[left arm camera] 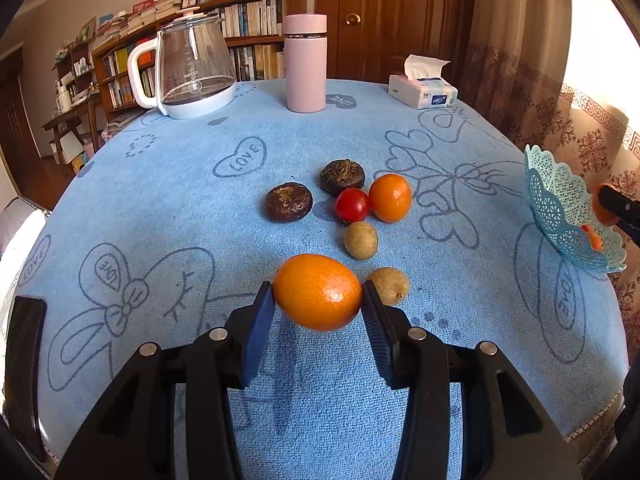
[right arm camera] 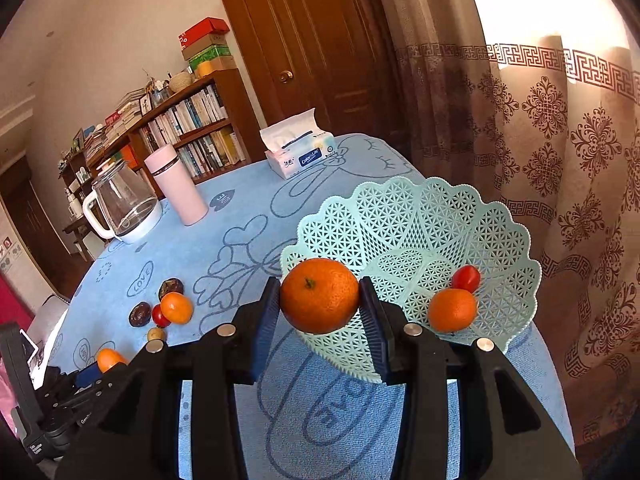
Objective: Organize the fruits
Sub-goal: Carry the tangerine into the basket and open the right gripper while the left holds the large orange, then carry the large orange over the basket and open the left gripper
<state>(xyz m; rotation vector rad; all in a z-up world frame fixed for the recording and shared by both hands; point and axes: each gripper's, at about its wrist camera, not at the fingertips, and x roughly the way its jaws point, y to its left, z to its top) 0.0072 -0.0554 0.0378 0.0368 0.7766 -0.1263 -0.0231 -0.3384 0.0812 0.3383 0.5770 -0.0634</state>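
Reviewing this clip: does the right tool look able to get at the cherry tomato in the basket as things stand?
Probably not yet: the right tool is shut on an orange, though the cherry tomato lies uncovered in the basket.

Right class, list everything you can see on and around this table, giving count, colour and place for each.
Lacy plastic basket: one, pale teal, right table edge.
Basket fruit: orange mandarin, red cherry tomato.
Loose orange mandarin: one, table centre.
Loose red tomato: one, touching it.
Dark brown chestnuts: two, centre.
Tan longans: two, nearer.
Glass kettle: one, clear, white base, far left.
Pink flask: one, far centre.
Tissue pack: one, white, far right.
Left gripper: grips an orange mandarin.
Right gripper: grips another by the basket.
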